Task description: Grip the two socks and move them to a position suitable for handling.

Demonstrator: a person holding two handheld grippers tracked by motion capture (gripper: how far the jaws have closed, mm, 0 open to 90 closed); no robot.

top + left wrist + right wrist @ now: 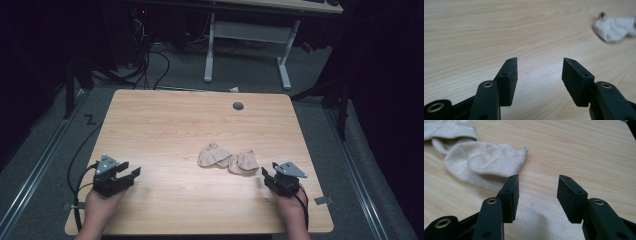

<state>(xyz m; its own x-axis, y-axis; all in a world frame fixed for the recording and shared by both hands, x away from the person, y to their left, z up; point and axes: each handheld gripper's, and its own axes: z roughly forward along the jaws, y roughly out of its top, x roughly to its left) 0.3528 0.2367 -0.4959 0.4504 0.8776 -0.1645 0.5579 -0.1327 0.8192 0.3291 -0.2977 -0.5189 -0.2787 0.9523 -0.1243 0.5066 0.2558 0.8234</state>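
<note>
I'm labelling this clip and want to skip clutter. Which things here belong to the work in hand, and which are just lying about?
In the work:
- two beige socks: left sock, right sock
- left gripper, open
- right gripper, open, nearest the socks
- wooden table

Lying about:
- white desk frame behind
- cables on the floor

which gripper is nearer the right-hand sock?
Right. The right gripper sits just beside the right-hand sock, jaws open, not touching. The left gripper is far off across the table, also open.

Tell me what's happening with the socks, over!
Left gripper open, empty. Right gripper open, beside the near sock. Other sock touching it. Nothing in the way.
</note>
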